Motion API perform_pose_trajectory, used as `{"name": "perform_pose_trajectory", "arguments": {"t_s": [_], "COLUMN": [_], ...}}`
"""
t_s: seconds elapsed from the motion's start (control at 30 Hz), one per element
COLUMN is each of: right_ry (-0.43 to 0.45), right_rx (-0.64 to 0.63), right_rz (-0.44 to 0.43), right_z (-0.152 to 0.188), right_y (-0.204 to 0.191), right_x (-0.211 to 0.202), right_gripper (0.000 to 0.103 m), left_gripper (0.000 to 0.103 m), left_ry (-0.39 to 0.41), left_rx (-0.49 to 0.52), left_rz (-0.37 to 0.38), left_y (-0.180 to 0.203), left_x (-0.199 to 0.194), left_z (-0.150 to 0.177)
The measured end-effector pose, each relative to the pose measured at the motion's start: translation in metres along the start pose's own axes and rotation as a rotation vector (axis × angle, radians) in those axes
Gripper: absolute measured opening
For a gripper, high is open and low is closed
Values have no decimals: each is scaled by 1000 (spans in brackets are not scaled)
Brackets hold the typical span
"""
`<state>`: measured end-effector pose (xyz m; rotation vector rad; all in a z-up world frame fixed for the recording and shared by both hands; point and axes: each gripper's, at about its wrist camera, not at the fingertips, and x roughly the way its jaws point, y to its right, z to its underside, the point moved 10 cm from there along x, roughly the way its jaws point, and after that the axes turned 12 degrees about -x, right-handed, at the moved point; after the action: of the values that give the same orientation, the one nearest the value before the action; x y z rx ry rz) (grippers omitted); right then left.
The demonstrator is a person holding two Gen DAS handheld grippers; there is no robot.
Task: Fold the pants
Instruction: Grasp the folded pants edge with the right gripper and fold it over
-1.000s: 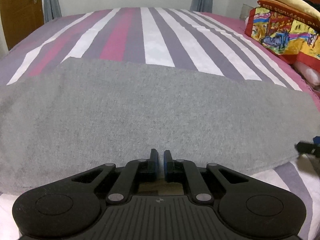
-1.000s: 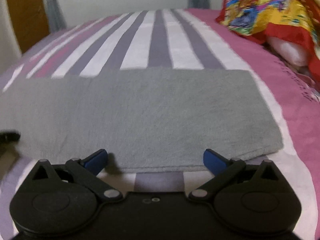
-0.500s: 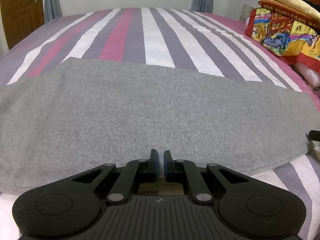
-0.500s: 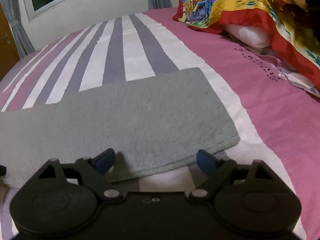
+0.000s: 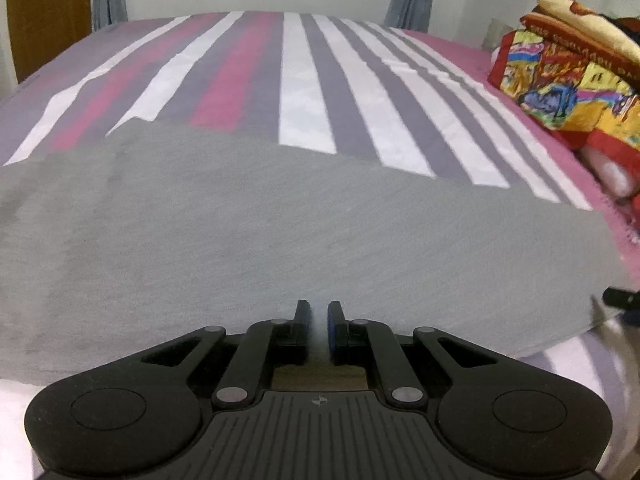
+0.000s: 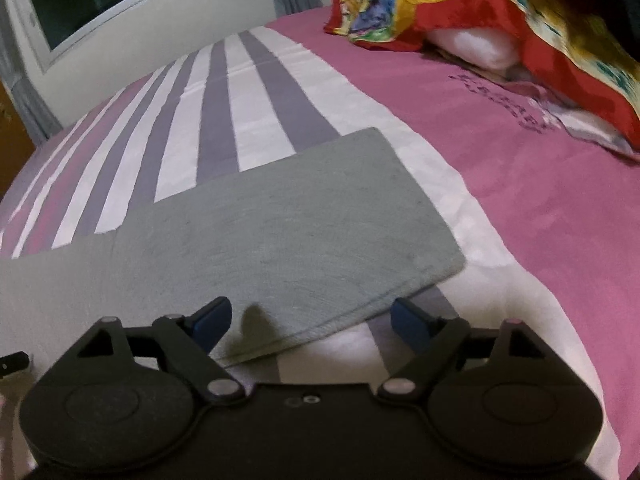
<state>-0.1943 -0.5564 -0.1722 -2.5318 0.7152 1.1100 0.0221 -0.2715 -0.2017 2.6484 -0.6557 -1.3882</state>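
Left wrist cam sits low behind the left gripper [image 5: 318, 314], angled down across the bed [image 5: 304, 80] toward the far wall, close over the near edge of the grey pants [image 5: 300, 236]. Right wrist cam looks the same way from behind the right gripper [image 6: 310, 320], rolled, close over the pants' right end [image 6: 312, 232]. Shared: pants, striped sheet, colourful blanket [image 5: 568, 80] at right. Each view catches a bit of the other gripper at its edge.

Left gripper [image 5: 318, 316] is pinched shut, fingers nearly touching, angled downward with nothing visibly clamped between the pads. Right gripper [image 6: 310, 320] has just been closing a bit but its jaws stand wide apart, blue pads [image 6: 212, 318] gripping nothing, tilted down too.
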Motion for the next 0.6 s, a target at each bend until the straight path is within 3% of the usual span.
{"name": "perform_pose_trajectory", "arguments": {"t_s": [0.1,0.27,0.6], "right_ry": [8,-5,43], "right_rx": [43,138,375], "right_rz": [7,-8,-121], "right_z": [5,13,8], "right_y": [11,30,42], "right_x": [-5,-6,11], "right_gripper": [80,56,56], "left_gripper": [7,7,7], "left_ry": [-3,-16,-30], "left_rx": [20,20,55], "left_rz": [7,12,-3], "left_y": [10,22,34], "left_x": [2,8,27], "left_z": [-2,-4,-2]}}
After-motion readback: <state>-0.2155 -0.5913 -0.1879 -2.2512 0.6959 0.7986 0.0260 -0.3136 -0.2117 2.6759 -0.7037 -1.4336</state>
